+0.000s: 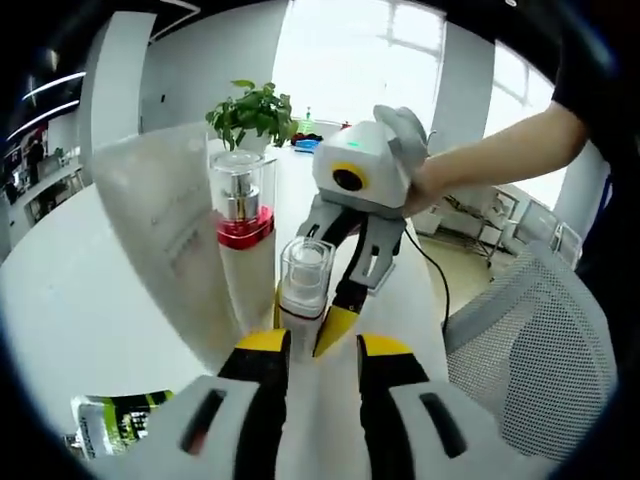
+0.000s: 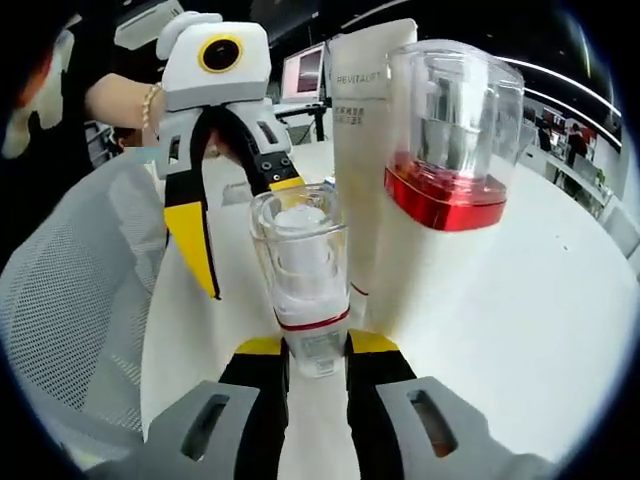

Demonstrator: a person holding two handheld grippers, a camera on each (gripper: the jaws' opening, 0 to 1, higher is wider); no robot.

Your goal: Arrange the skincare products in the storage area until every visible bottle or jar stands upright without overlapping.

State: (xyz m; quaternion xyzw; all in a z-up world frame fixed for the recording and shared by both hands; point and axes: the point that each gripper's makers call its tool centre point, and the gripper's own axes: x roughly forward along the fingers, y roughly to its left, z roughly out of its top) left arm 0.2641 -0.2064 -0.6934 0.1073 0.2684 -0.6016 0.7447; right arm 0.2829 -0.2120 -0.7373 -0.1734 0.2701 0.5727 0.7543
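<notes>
Small bottle (image 2: 300,280) upright in right gripper (image 2: 316,358) jaws; tall bottle (image 2: 440,200), tube (image 2: 362,150) stand beside. Left gripper (image 1: 322,350) jaws narrow, empty. Green packet (image 1: 110,425) lies flat on bench (image 1: 60,320): left to do.

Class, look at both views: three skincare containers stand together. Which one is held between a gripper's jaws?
The small clear-capped pump bottle, shortest of the three, sits between the right gripper jaws; the red-banded bottle and white tube stand free behind.
</notes>
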